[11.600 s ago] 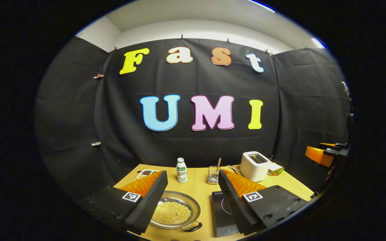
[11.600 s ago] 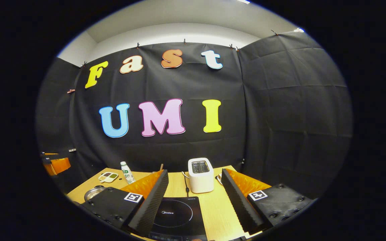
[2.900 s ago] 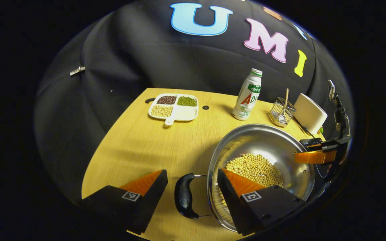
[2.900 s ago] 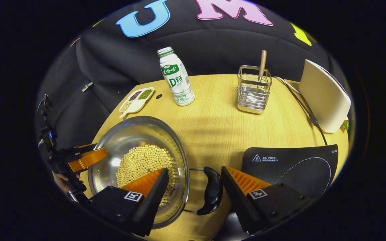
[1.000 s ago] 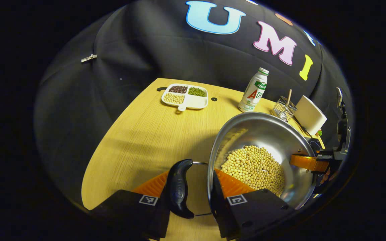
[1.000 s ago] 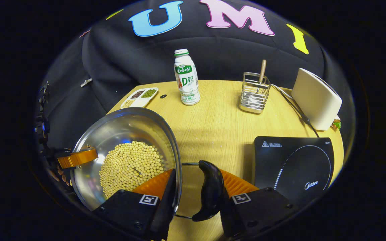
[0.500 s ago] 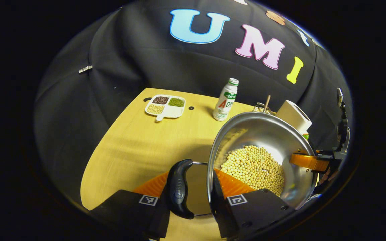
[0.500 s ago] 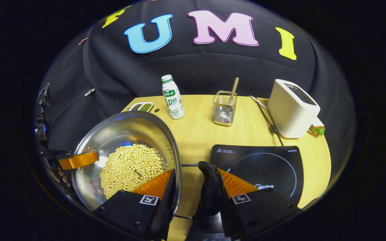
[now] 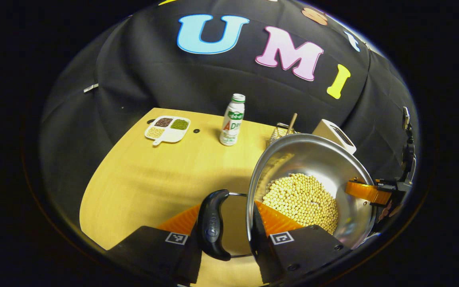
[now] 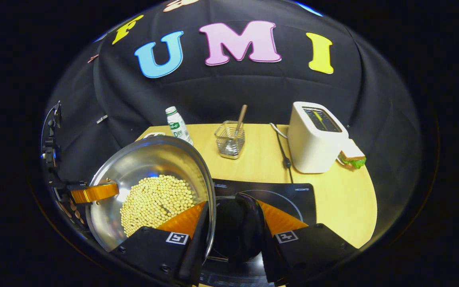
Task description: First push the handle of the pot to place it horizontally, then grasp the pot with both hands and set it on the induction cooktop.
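Observation:
A steel pot (image 9: 313, 159) holding yellow beans (image 9: 301, 197) hangs above the wooden table (image 9: 153, 175). My left gripper (image 9: 226, 223) is shut on its black left handle (image 9: 212, 223), one finger outside the handle and one inside the rim. In the right gripper view the pot (image 10: 150, 163) is at the left, and my right gripper (image 10: 231, 223) is shut on the other black handle (image 10: 249, 227). The black induction cooktop (image 10: 289, 195) lies directly under that handle. Each view shows a finger (image 9: 367, 191) of the opposite gripper at the far rim (image 10: 94, 192).
A white bottle (image 9: 231, 121) and a divided dish of beans (image 9: 167, 128) stand at the back left. A wire utensil holder (image 10: 230, 141), a white toaster (image 10: 313, 137) with its cord (image 10: 283, 151), and a sandwich (image 10: 351, 157) sit behind the cooktop.
Both grippers have shut on the handles and lifted the pot. Over the last second it has travelled to the right, so the cooktop now lies under it.

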The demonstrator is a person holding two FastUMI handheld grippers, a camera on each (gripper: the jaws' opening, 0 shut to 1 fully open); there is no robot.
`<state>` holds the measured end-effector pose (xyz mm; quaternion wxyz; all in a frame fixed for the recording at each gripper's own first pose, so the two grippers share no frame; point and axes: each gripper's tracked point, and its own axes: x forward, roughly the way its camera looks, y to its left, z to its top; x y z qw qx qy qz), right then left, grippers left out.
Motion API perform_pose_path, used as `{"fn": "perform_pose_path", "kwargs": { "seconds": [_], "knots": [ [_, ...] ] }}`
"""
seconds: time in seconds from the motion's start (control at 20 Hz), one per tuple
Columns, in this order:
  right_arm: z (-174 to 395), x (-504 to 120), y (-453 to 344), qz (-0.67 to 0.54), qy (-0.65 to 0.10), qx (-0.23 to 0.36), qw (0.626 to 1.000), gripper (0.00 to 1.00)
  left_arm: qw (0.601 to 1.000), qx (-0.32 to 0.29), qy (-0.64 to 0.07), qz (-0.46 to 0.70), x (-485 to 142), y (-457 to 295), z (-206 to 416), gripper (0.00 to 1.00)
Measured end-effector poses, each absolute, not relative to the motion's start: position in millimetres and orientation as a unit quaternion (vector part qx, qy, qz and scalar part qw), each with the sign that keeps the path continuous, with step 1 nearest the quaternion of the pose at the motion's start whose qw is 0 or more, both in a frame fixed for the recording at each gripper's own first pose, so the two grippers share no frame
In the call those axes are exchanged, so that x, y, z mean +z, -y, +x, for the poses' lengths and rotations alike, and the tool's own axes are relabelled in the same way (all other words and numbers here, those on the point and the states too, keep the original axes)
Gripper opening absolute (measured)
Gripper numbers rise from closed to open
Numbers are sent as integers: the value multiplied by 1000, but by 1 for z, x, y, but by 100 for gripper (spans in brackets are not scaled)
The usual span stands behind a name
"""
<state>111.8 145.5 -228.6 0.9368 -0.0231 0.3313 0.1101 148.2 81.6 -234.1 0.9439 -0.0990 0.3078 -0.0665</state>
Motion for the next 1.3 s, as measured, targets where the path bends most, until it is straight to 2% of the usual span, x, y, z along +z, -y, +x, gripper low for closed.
{"fn": "perform_pose_path", "kwargs": {
  "seconds": [0.3, 0.65, 0.95, 1.0, 1.05, 1.3],
  "knots": [
    [119, -232, -66, -10, -339, 83, 937, 63, 941, -89, -315, -86, -240, -5, 160, 60],
    [128, -245, -9, -6, -346, 70, 935, 63, 938, -99, -320, -88, -249, 51, 176, 60],
    [141, -267, 12, -5, -364, 65, 929, 63, 934, -94, -331, -93, -270, 72, 186, 60],
    [144, -269, 14, -3, -365, 65, 929, 59, 934, -94, -331, -94, -272, 74, 189, 60],
    [146, -273, 15, -2, -367, 65, 928, 63, 934, -93, -333, -94, -275, 75, 190, 61],
    [157, -287, 14, -2, -374, 70, 925, 63, 931, -90, -339, -97, -288, 72, 202, 59]
  ]
}}
